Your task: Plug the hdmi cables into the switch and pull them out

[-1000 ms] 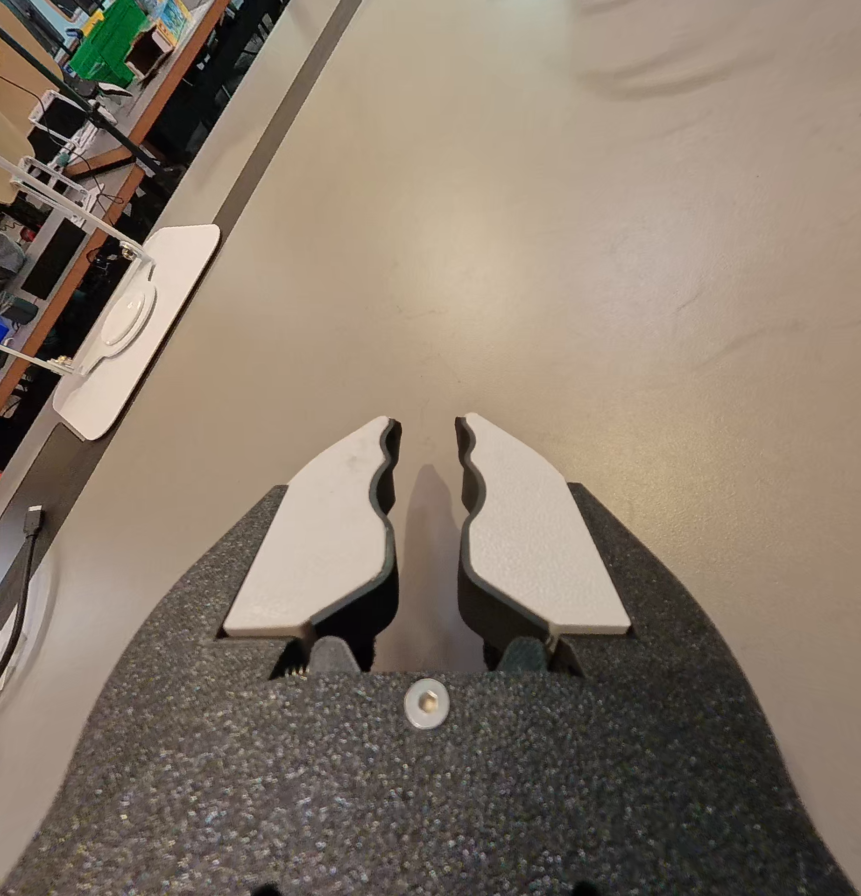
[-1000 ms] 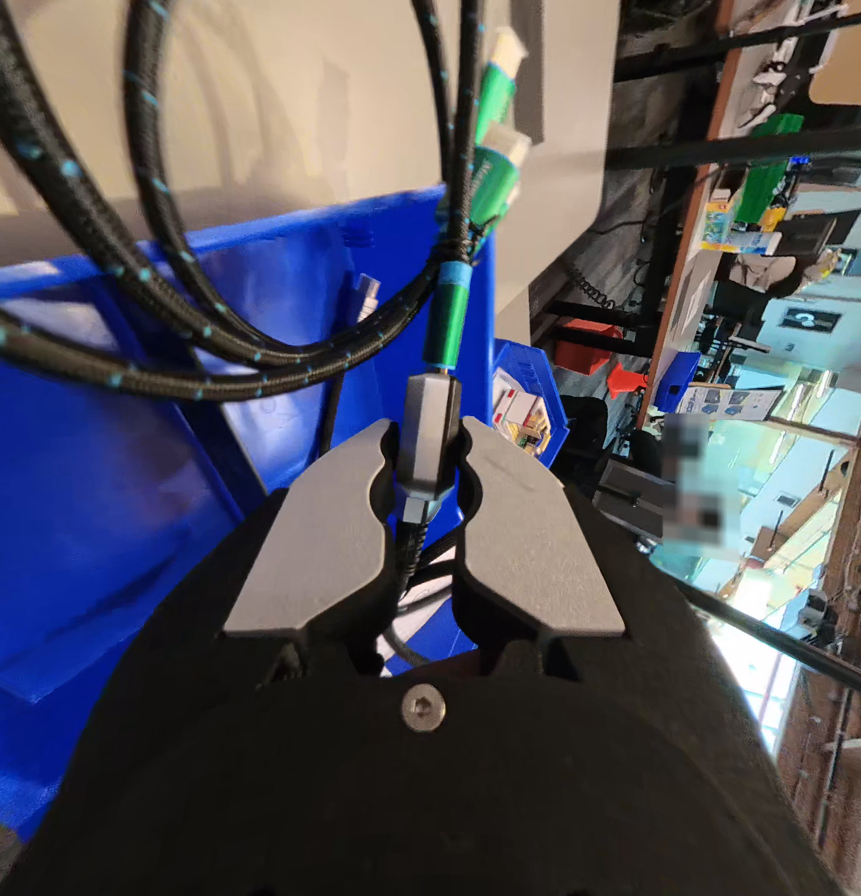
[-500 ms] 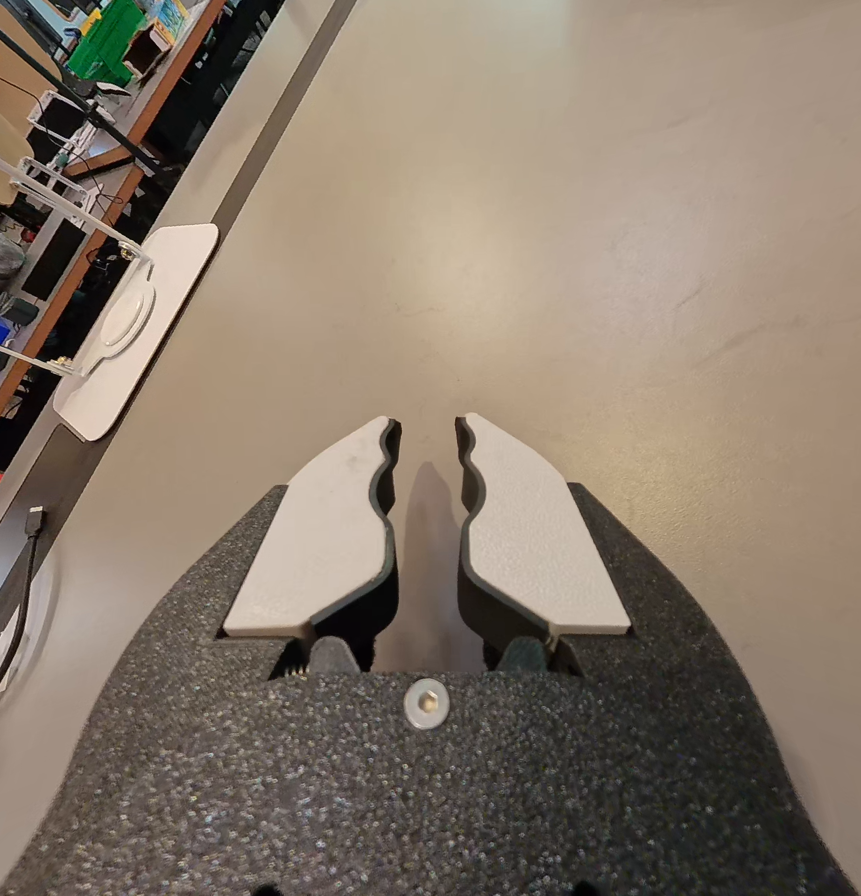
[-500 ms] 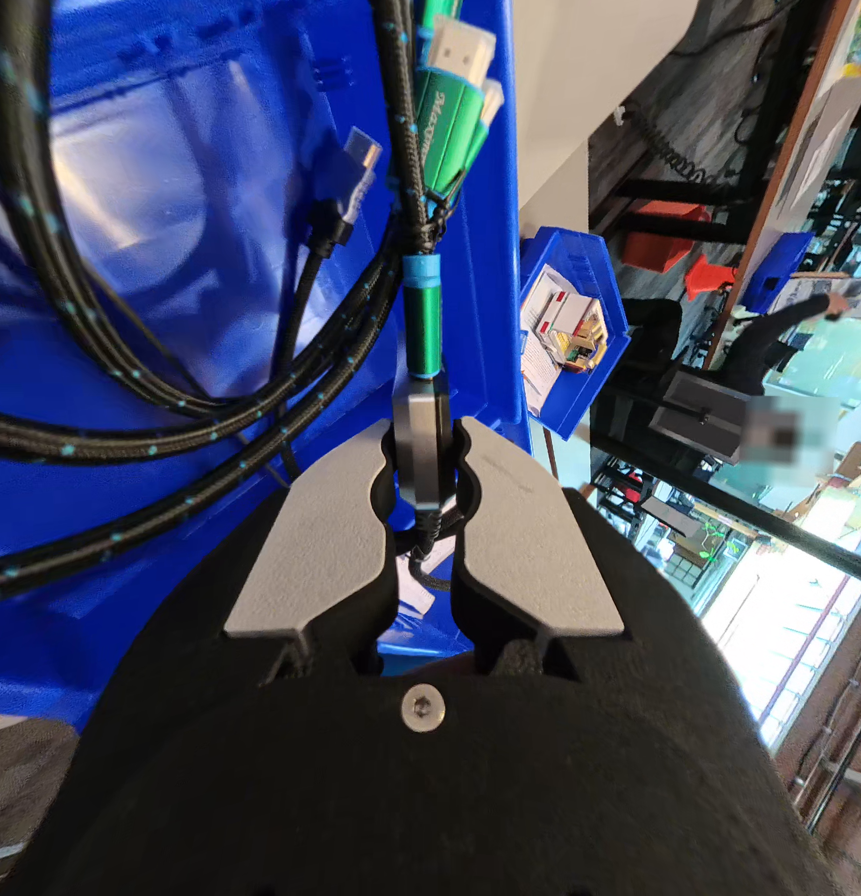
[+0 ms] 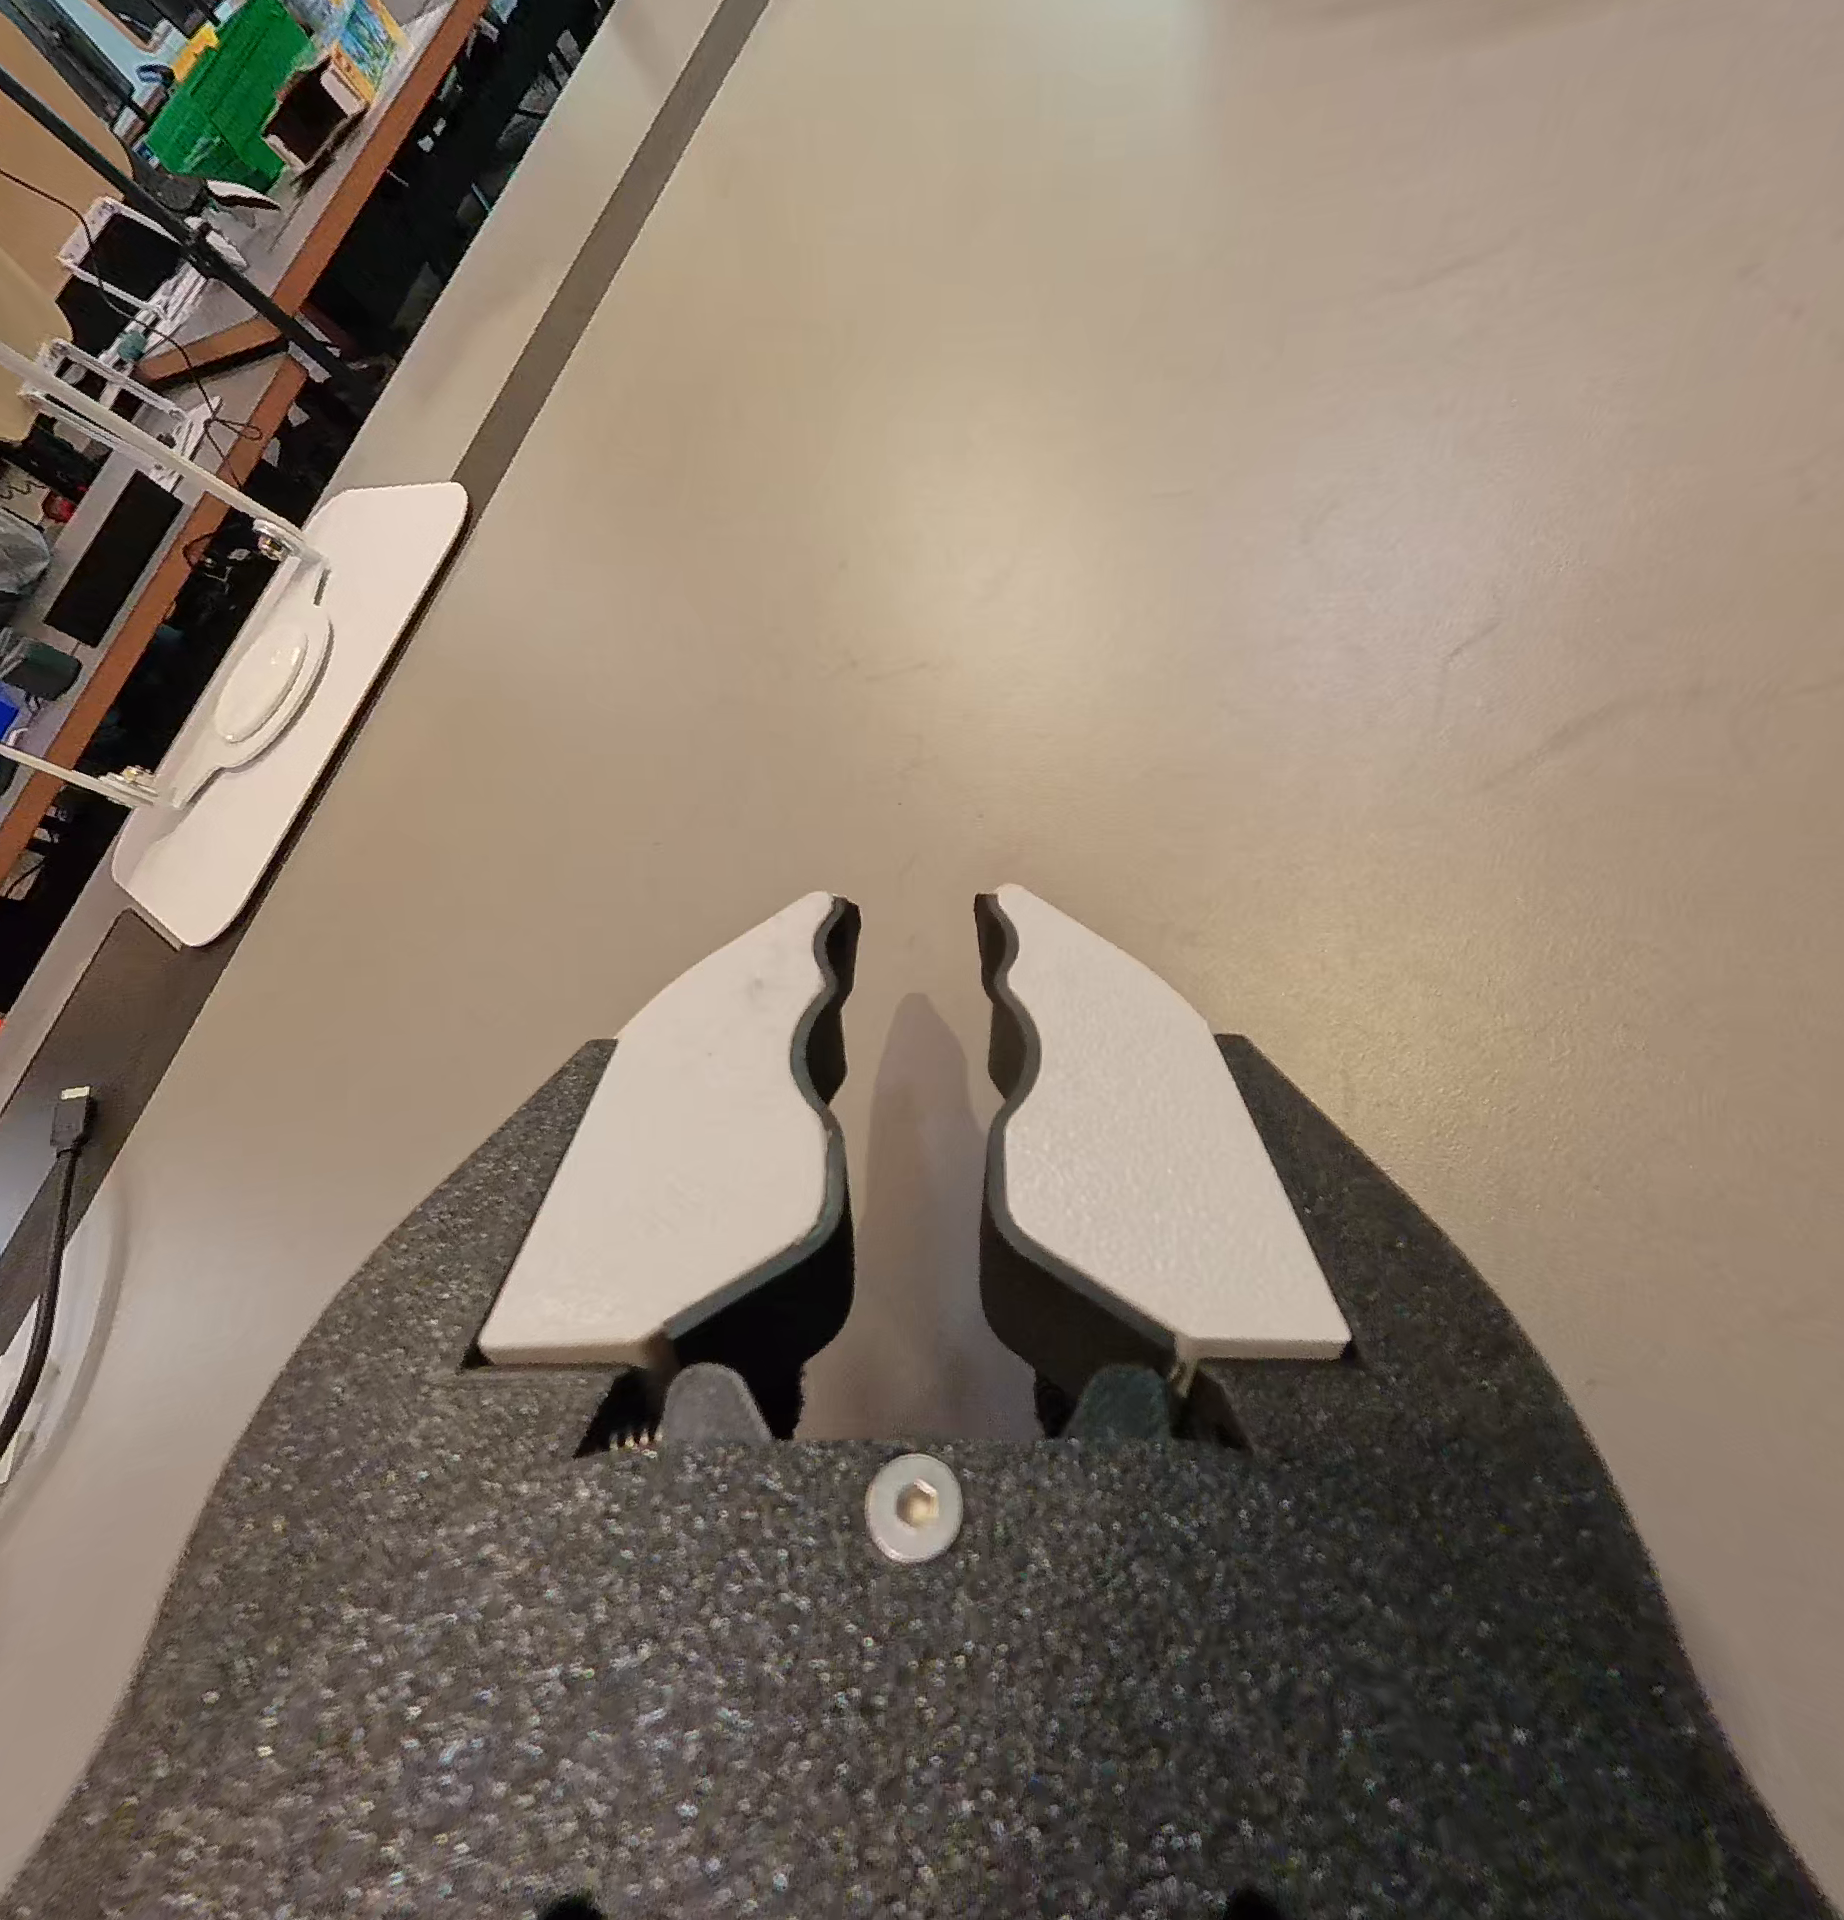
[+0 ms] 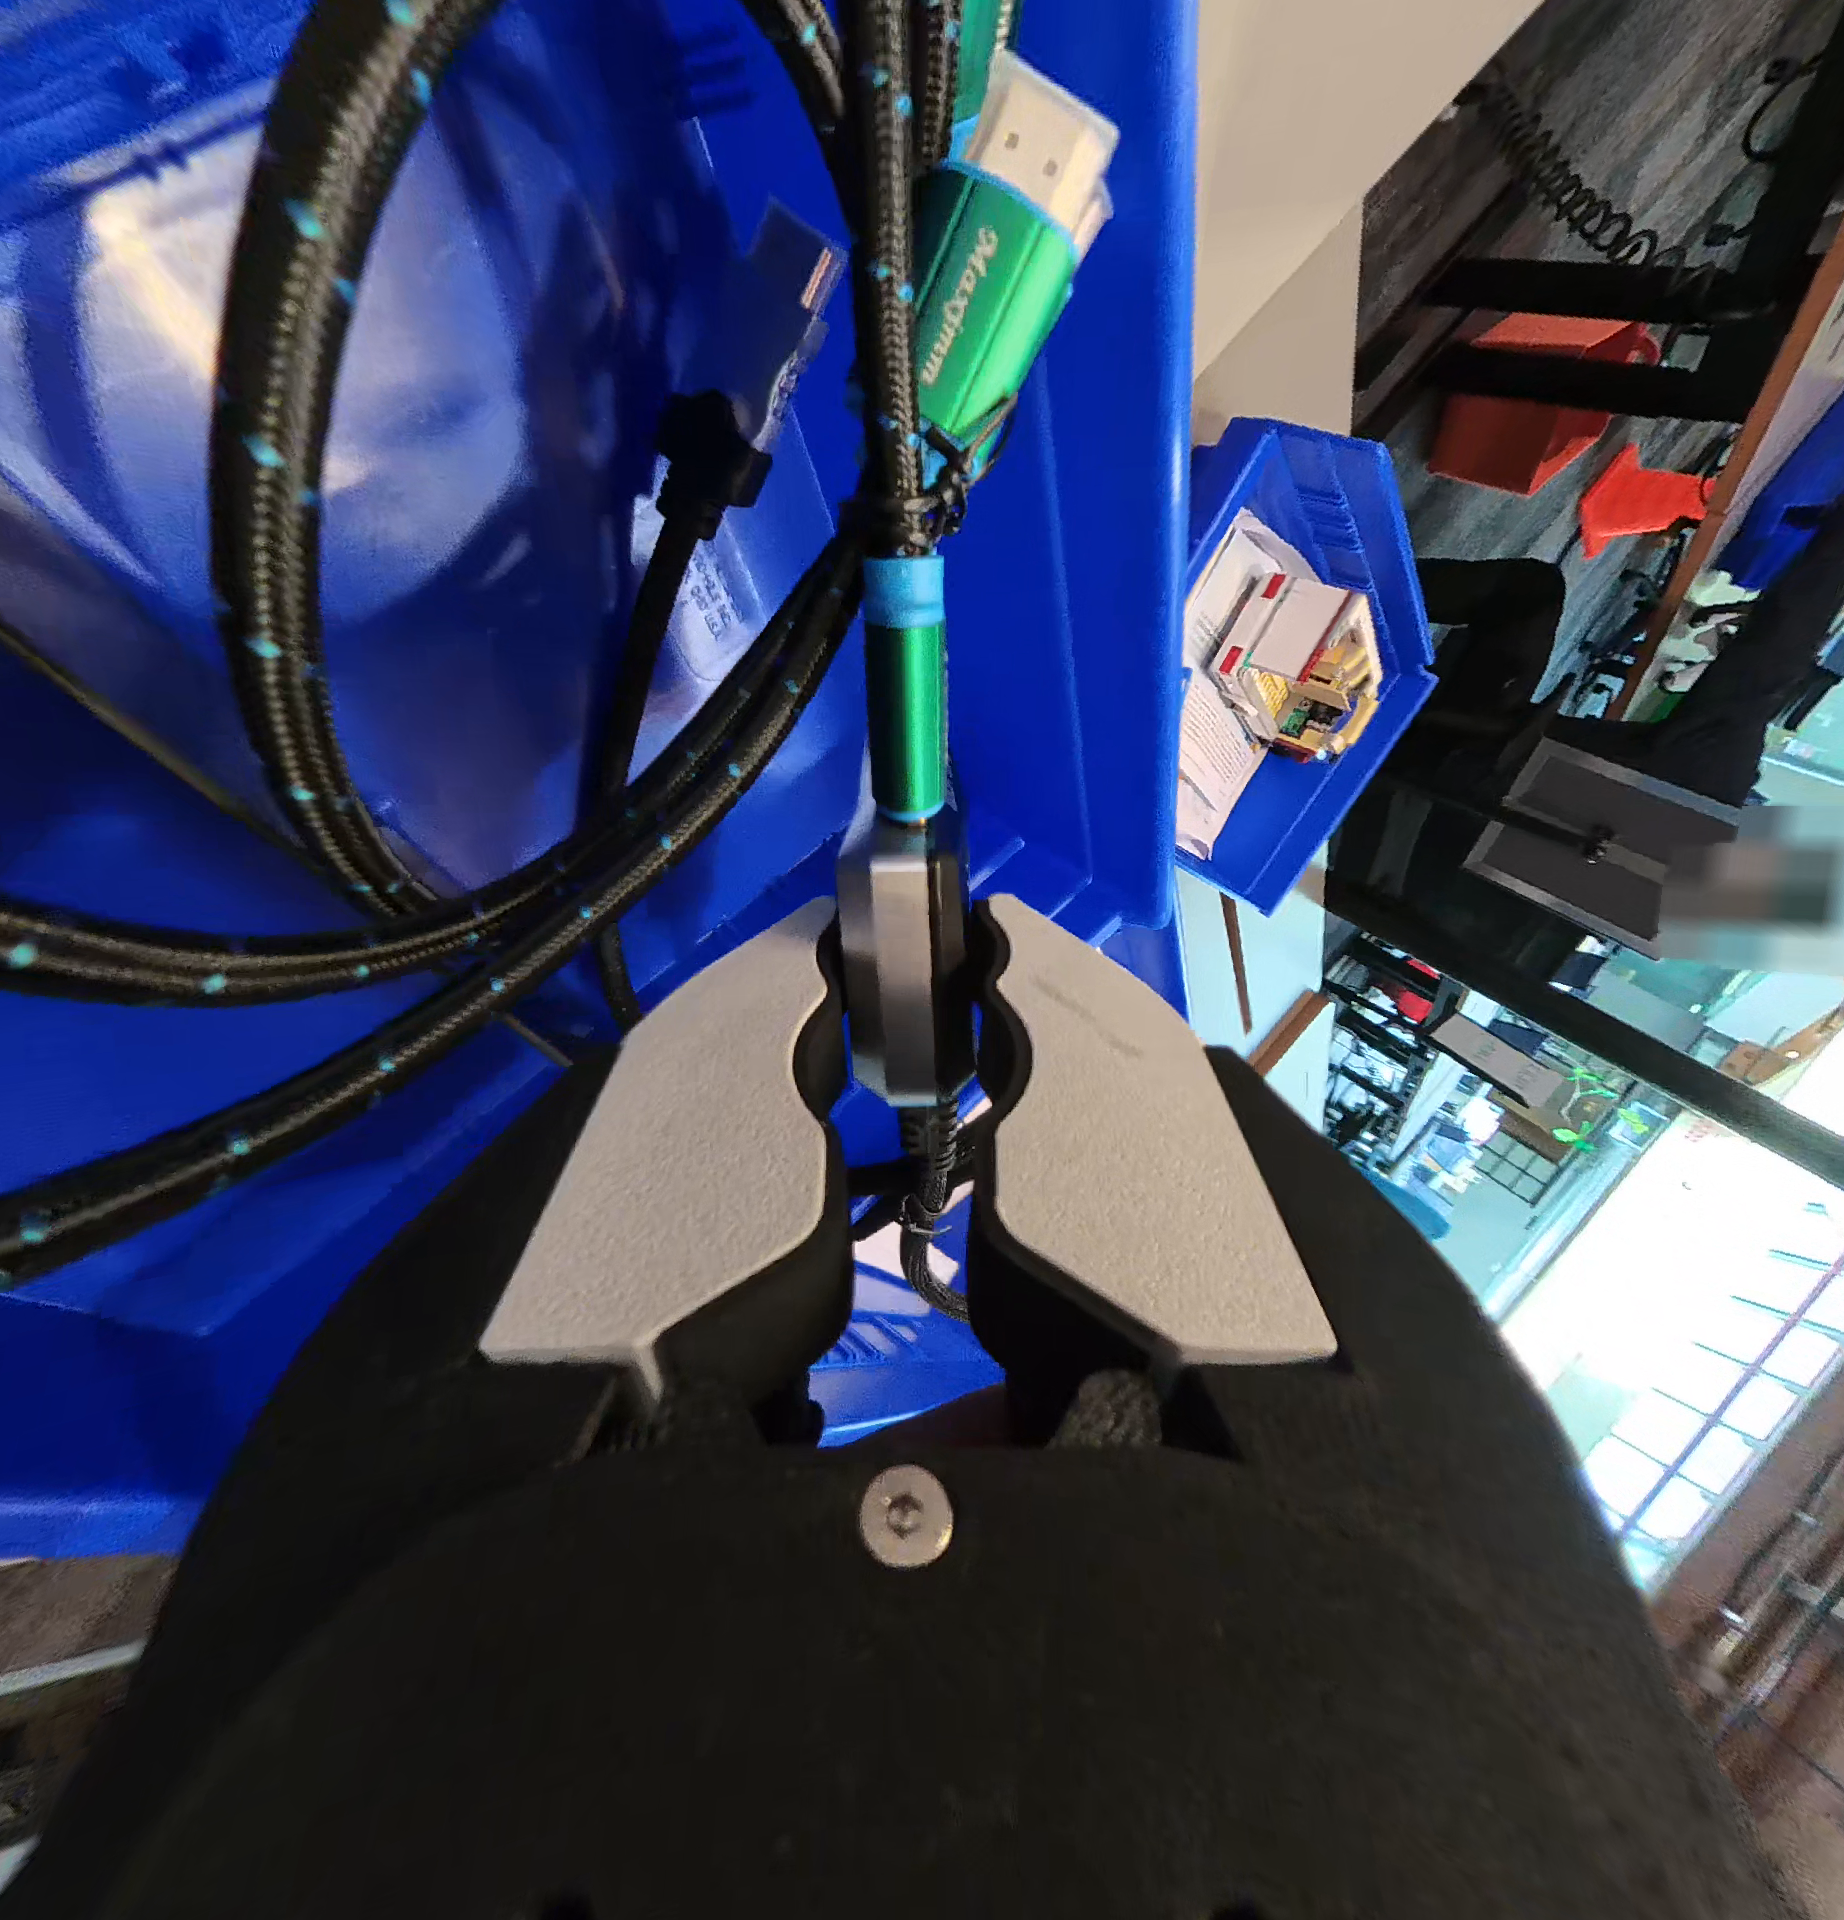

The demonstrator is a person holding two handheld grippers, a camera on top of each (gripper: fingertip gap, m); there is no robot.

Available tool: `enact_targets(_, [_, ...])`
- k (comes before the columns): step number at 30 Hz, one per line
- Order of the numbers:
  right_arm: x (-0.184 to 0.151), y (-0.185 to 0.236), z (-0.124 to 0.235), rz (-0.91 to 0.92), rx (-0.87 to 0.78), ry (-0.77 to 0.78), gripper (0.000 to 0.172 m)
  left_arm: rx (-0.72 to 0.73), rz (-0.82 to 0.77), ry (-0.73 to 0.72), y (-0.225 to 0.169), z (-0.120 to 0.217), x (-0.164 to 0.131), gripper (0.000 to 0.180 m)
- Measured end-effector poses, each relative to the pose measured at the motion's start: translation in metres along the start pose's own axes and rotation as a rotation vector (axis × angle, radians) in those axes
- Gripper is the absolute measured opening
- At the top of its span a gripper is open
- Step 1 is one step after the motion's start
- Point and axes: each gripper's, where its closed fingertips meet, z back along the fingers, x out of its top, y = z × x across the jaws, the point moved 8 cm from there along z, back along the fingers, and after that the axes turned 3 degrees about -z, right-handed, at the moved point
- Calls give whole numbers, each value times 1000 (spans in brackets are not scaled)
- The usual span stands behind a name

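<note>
My right gripper [image 6: 905,914] is shut on a grey metal adapter block [image 6: 902,966]. A green plug sleeve [image 6: 904,717] sticks out of the block, and a bundle of black braided cable with teal flecks [image 6: 294,582] hangs from it. Green connectors with silver tips [image 6: 1011,260] hang at the top of the bundle. The bundle hangs in front of the open inside of a large blue bin [image 6: 1105,623]. A thin black cable [image 6: 689,499] lies inside the bin. My left gripper [image 5: 916,914] is open with nothing between its fingers, just above a bare beige table [image 5: 1209,520].
A smaller blue bin [image 6: 1344,582] with small boxes and papers stands right of the large one. A white flat stand base [image 5: 284,717] with a clear arm lies at the table's left edge. A black cable plug [image 5: 71,1122] lies lower left. Desks and shelves are behind. My right fingertips sit around 55 centimeters from my left ones.
My right gripper has moved with the adapter and cable bundle closer over the blue bin, which now fills more of the view. The grip has not shifted. My left gripper has stayed still.
</note>
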Motion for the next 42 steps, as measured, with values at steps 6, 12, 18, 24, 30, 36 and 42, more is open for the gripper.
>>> enact_targets(6, [6,4,-6,62,-24,76,20,-11,-4,-3,-2,1,1,23])
enact_targets(12, [7,7,-13,28,-17,63,41,-5,-2,-1,0,2,0,23])
enact_targets(18, [-9,-13,25,-265,38,-235,57,-5,8,4,1,5,-4,23])
enact_targets(24, [-34,1,81,-602,55,-527,61,-1,14,-1,2,6,-4,24])
enact_targets(30, [-34,116,118,-975,289,-853,61,47,74,-7,14,20,-8,32])
enact_targets(36, [-24,179,115,-1082,326,-874,64,168,332,-7,30,84,-42,34])
enact_targets(42, [-18,189,100,-1045,139,-694,61,473,523,65,35,195,-82,43])
